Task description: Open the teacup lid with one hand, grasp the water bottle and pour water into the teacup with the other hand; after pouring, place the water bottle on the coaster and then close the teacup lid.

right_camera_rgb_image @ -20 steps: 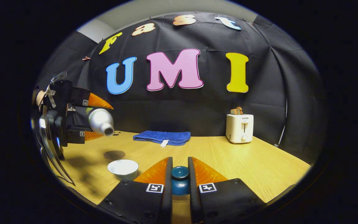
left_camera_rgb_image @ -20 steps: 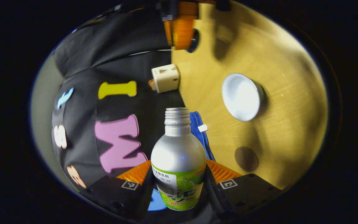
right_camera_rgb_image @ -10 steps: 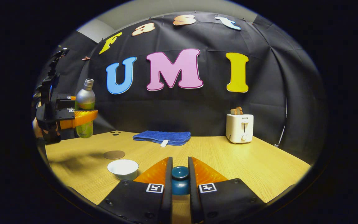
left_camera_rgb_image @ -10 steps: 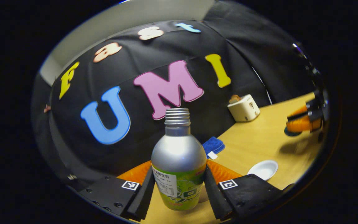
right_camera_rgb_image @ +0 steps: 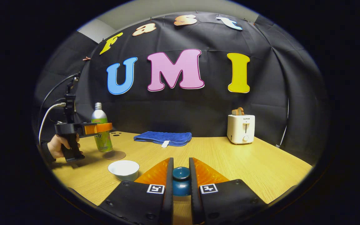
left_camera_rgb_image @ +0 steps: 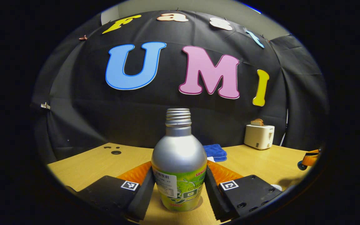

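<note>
1. Standing upright on the coaster (right_camera_rgb_image: 115, 155), water bottle (left_camera_rgb_image: 179, 162) is clamped by left gripper (left_camera_rgb_image: 179, 190).
2. Right gripper (right_camera_rgb_image: 181, 181) pinches teacup lid (right_camera_rgb_image: 181, 180); teacup (right_camera_rgb_image: 123, 168) sits uncovered.
3. Wooden table (right_camera_rgb_image: 230, 156) carries blue towel (right_camera_rgb_image: 162, 137) and toaster (right_camera_rgb_image: 241, 128) by the black cloth wall.

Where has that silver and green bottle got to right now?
The bottle stands upright between the left gripper fingers at the table's left side, on or just above the round coaster, behind the white teacup.
</note>
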A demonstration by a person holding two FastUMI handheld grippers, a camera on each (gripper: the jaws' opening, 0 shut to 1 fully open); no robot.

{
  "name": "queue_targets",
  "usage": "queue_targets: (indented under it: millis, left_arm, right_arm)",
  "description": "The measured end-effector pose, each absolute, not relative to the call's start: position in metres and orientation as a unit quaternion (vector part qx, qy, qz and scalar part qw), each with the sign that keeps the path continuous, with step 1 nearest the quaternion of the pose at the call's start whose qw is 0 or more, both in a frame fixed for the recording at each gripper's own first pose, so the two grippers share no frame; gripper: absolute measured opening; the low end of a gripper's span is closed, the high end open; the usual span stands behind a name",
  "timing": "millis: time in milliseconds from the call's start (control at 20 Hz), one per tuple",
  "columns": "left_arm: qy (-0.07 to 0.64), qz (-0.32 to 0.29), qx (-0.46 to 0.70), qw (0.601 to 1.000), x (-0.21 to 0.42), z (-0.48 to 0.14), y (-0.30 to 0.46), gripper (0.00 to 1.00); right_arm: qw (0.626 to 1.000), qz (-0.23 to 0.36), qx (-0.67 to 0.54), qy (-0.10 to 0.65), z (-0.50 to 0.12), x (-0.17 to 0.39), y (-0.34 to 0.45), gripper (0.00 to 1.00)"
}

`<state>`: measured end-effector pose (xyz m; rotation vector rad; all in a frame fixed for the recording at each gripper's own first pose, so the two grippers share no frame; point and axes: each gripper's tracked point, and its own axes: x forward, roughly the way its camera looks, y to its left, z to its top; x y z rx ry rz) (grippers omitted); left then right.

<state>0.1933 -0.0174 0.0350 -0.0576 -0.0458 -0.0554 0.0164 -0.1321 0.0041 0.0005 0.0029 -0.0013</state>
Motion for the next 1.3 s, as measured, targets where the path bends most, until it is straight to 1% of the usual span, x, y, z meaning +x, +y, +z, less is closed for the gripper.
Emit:
queue_targets:
  millis: [150, 300, 550, 600, 650, 700, 800, 950, 1100, 1300]
  left_arm:
    - [-0.005, -0.037, -0.015, 0.999, 0.206, 0.021, -0.025, 0.80]
    - [-0.004, -0.029, -0.012, 1.000, 0.218, 0.016, -0.024, 0.81]
    - [0.028, -0.029, -0.006, 0.999, 0.217, -0.006, -0.024, 0.84]
    - [0.027, -0.027, -0.008, 0.999, 0.214, -0.003, -0.023, 0.87]
    - [0.026, -0.032, -0.012, 0.999, 0.210, -0.001, -0.025, 0.93]
    - [0.030, -0.039, -0.015, 0.999, 0.205, 0.001, -0.028, 0.98]
    - [0.036, -0.048, -0.008, 0.998, 0.189, 0.002, -0.030, 0.98]
    - [0.040, -0.045, 0.008, 0.998, 0.158, 0.003, -0.024, 0.98]
    - [0.028, -0.045, -0.003, 0.999, 0.123, 0.008, -0.021, 0.98]
    - [0.011, -0.031, 0.011, 0.999, 0.087, 0.003, -0.016, 0.98]
  right_arm:
    - [1.000, 0.000, 0.000, 0.001, 0.004, 0.017, -0.132, 0.27]
    - [1.000, 0.000, 0.000, 0.001, 0.004, 0.016, -0.132, 0.27]
    - [1.000, 0.000, 0.000, 0.001, 0.004, 0.017, -0.132, 0.27]
    - [1.000, 0.000, 0.000, 0.001, 0.004, 0.017, -0.132, 0.27]
    - [1.000, 0.000, 0.000, 0.001, 0.004, 0.017, -0.132, 0.26]
    - [1.000, 0.000, 0.000, 0.001, 0.004, 0.016, -0.132, 0.26]
    - [1.000, 0.000, 0.000, 0.001, 0.004, 0.017, -0.132, 0.26]
    - [1.000, 0.000, 0.000, 0.001, 0.004, 0.017, -0.132, 0.26]
    - [1.000, 0.000, 0.000, 0.001, 0.004, 0.017, -0.132, 0.26]
    - [1.000, 0.000, 0.000, 0.001, 0.004, 0.017, -0.132, 0.27]
